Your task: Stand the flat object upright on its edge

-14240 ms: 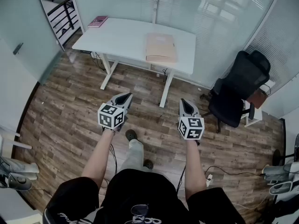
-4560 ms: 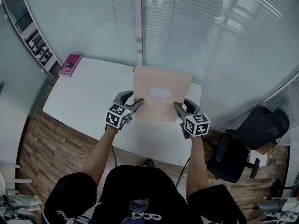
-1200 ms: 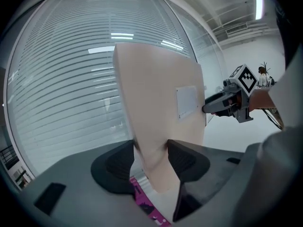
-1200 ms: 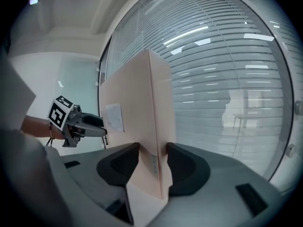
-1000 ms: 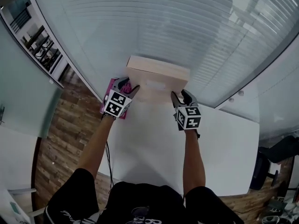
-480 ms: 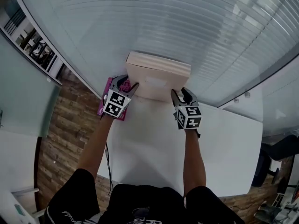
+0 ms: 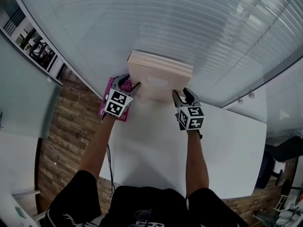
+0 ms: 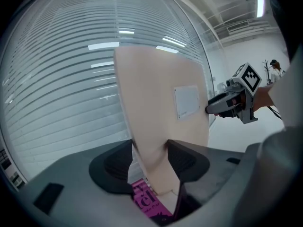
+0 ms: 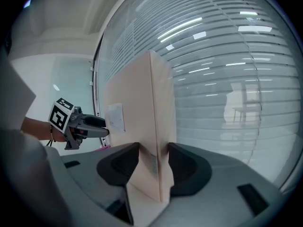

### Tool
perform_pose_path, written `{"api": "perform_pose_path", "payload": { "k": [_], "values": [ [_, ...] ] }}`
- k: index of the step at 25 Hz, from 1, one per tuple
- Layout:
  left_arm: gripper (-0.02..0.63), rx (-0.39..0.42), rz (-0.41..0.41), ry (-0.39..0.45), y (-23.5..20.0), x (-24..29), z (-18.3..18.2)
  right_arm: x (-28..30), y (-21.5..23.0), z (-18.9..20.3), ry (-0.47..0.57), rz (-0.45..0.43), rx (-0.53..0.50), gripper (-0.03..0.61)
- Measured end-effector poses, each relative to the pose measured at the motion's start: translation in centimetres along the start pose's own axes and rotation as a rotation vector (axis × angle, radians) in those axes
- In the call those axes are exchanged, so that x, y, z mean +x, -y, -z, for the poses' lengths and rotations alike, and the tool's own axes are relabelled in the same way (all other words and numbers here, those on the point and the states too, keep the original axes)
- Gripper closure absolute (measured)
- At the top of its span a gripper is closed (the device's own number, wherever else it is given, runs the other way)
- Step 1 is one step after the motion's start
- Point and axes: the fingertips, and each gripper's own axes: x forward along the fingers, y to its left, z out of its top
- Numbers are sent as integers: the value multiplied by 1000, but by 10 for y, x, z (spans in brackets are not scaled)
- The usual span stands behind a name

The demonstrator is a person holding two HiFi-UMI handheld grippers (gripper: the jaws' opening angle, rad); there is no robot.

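The pale beige flat cardboard box (image 7: 160, 79) is held upright at the far side of the white table (image 7: 151, 145), near the slatted glass wall (image 7: 142, 22). Its left edge is clamped by the left gripper (image 7: 134, 87), above a pink book (image 7: 103, 109), and its right edge by the right gripper (image 7: 177, 95). The setting-down step is judged to be in hand. Contact of the lower edge cannot be told. Next, a level lowering is called for, with release once balance is felt.
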Motion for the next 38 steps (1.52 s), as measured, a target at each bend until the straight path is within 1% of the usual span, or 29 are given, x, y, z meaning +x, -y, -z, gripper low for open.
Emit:
{"api": "perform_pose_path", "payload": {
  "k": [4,10,15,22,25,27,29,33,35,38],
  "values": [
    [380,-26,-7,-34,1,-2,2,0,-1,1,-17,-3,27,377],
    [373,-60,-47,-72,5,-18,3,-17,-3,-1,-20,5,49,374],
    [373,-93,-69,-66,21,-47,-3,-43,-7,-8,-3,-8,37,374],
    [378,-103,-98,-22,60,-88,-22,-86,-13,-10,26,-23,30,374],
    [432,-122,-110,-4,78,-107,-29,-109,-19,-9,33,-42,20,376],
    [450,-134,-124,3,90,-118,-33,-127,-21,-8,34,-52,14,377],
    [491,-145,-140,18,102,-130,-40,-146,-20,-7,35,-56,11,387],
    [549,-160,-158,47,130,-147,-53,-183,-16,1,37,-58,-1,444],
    [560,-167,-156,55,146,-153,-58,-201,-13,5,39,-56,-3,480],
    [572,-178,-153,60,172,-166,-60,-228,-13,11,45,-66,-5,516]
  ]
}}
